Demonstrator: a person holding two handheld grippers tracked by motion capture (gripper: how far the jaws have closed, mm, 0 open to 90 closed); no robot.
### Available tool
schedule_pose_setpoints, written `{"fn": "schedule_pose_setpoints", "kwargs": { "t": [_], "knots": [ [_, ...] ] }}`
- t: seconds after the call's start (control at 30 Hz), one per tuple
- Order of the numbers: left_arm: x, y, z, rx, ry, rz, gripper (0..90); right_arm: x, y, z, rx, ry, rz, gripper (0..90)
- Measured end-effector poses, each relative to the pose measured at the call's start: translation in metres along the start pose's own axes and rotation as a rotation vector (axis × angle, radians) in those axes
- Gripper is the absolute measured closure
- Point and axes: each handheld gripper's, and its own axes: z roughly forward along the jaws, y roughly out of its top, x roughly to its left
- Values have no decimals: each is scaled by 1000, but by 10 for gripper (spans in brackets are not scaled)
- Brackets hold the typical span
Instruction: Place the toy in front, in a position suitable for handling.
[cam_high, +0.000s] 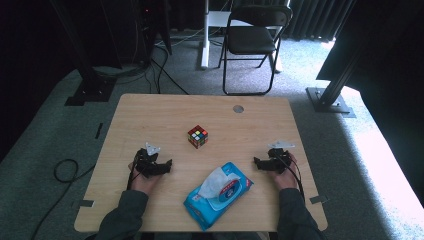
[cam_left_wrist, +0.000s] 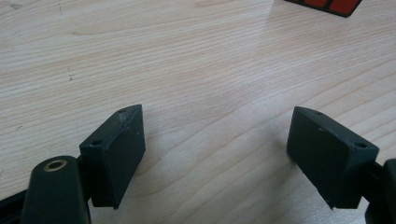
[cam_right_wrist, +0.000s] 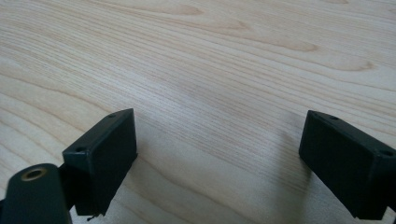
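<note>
A colourful puzzle cube (cam_high: 198, 136) sits near the middle of the wooden table (cam_high: 150, 115); its red edge (cam_left_wrist: 329, 5) peeks in at the top of the left gripper view. A blue pack of wet wipes (cam_high: 218, 193) lies near the front edge, a white tissue sticking out of it. My left gripper (cam_high: 167, 165) rests low on the table left of the pack, open (cam_left_wrist: 215, 140), with bare wood between its jaws. On the other side of the pack my right gripper (cam_high: 257, 162) is also open (cam_right_wrist: 219, 144) and holds nothing.
A round cable hole (cam_high: 238, 108) is set near the table's far edge. Behind the table stand a black folding chair (cam_high: 253, 40) and a white post (cam_high: 204, 35). Black frame legs (cam_high: 90, 85) and cables (cam_high: 65, 170) lie on the grey carpet.
</note>
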Motion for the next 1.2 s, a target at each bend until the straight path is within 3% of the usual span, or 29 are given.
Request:
{"fn": "schedule_pose_setpoints", "kwargs": {
  "t": [0.33,0.67,0.83,1.0,1.2],
  "knots": [
    [-2,-1,-1,-2,29,-30,205,0,0,0,0,1,-1,111],
    [0,2,-2,19,15,-20,244,0,1,1,0,10,-8,114],
    [2,1,-1,6,11,-13,245,0,1,1,-1,9,-8,114],
    [3,5,-2,34,3,-10,266,0,1,1,-1,9,-8,114],
    [8,10,-7,32,-12,-34,302,0,1,1,-1,10,-8,114]
  ]
}}
